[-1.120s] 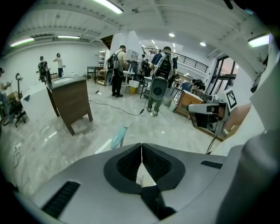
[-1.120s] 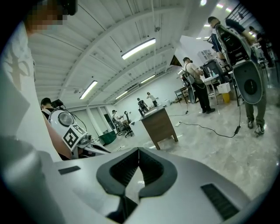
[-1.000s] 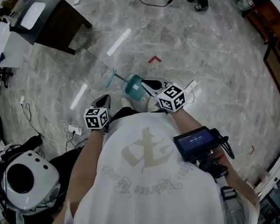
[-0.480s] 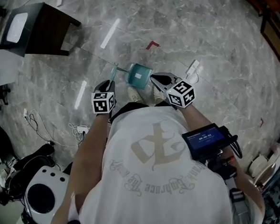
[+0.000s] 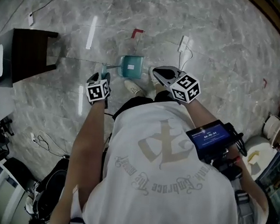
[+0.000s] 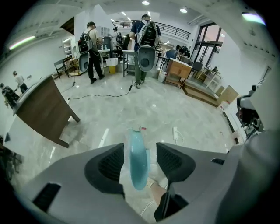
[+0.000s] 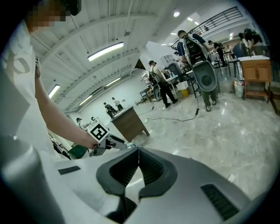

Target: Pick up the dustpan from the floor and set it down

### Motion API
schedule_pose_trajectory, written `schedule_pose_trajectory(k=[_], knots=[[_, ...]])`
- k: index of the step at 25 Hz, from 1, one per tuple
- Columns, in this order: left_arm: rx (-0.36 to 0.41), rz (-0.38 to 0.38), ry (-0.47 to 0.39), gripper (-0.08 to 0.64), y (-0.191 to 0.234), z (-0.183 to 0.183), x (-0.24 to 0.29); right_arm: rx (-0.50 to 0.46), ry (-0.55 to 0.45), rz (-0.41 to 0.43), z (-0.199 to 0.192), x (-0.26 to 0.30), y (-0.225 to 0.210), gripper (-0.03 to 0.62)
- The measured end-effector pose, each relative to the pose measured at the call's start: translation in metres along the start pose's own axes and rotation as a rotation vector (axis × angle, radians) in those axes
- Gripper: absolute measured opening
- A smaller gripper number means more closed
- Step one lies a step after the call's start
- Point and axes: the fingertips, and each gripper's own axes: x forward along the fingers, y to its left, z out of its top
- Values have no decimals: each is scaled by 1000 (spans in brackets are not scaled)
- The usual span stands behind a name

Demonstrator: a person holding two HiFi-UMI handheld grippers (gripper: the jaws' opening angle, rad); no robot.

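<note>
Left gripper [image 5: 103, 76] jaws have just been opening and stand loose either side of the teal dustpan's [image 5: 131, 66] handle. Dustpan rests on the floor [image 5: 215, 61]. Right gripper [image 7: 138, 154] is closed, empty.

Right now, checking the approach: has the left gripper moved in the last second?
Yes. The left gripper neared the teal plastic dustpan on the floor; its jaws, just opening, straddle its handle.

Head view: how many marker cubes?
2. The left gripper's cube, beside the teal dustpan's handle; the right gripper's cube, right of the dustpan. None seems hidden.
</note>
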Motion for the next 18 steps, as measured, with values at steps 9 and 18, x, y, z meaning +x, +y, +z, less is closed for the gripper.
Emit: schedule_pose_trajectory(k=[9, 18], knots=[[57, 41, 118, 230, 2, -5, 46, 65, 6, -105, -26, -20, -21, 17], [28, 89, 96, 142, 11, -3, 52, 83, 17, -167, -40, -38, -30, 17]])
